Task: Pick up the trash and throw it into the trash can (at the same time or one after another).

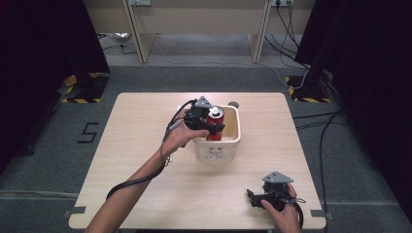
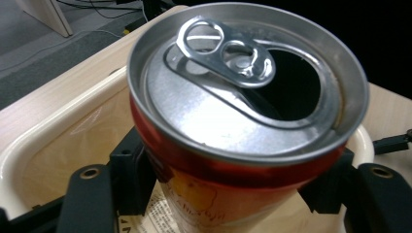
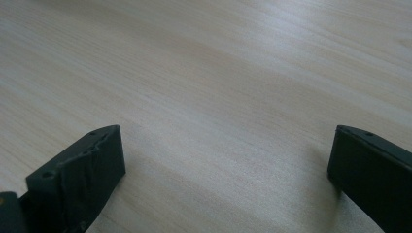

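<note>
A person's left gripper (image 1: 210, 125) brackets an opened red drink can (image 1: 215, 124) standing upright inside a cream tub (image 1: 228, 143) near the middle of a pale wooden table (image 1: 145, 145). In the left gripper view the can (image 2: 243, 121) sits between the two black jaws, which flank its body low on either side; whether the pads press on the metal or stand just clear cannot be told, so neither can the grip. The can looks either just set down or about to be lifted. Doing either well, by this reading, means keeping it vertical, since the mouth is open, and moving straight up past the tub's rim (image 2: 58, 121) rather than dragging sideways into the wall. The right gripper (image 1: 272, 194) rests at the table's near right corner, jaws spread wide over bare wood (image 3: 218, 97), holding nothing.
</note>
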`<state>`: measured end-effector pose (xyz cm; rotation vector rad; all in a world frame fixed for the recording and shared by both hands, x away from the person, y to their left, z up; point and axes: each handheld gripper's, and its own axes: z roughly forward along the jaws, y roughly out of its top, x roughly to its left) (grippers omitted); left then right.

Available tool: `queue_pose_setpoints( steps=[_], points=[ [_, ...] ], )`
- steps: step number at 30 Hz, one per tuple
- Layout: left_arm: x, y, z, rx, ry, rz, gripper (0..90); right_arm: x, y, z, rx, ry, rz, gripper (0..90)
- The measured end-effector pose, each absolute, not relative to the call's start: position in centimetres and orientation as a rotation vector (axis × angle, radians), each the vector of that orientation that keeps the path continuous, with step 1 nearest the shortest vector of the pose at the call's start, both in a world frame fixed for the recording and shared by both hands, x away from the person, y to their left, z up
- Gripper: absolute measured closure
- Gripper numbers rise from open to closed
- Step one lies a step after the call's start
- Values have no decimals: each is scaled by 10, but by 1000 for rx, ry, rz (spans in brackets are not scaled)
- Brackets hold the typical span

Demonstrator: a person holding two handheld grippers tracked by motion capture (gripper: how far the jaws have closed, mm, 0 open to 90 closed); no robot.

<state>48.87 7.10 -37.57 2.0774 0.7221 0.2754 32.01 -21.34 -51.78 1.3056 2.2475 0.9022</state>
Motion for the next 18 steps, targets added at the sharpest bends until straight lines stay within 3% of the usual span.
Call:
queue_pose_setpoints(
  steps=[4, 18],
  points=[
    [486, 75, -372, 2067, 726, 270, 150, 320, -213, -518, 1306, 2248, 904, 3],
    [471, 105, -351, 2033, 759, 306, 168, 320, -213, -518, 1307, 2248, 906, 3]
  ],
)
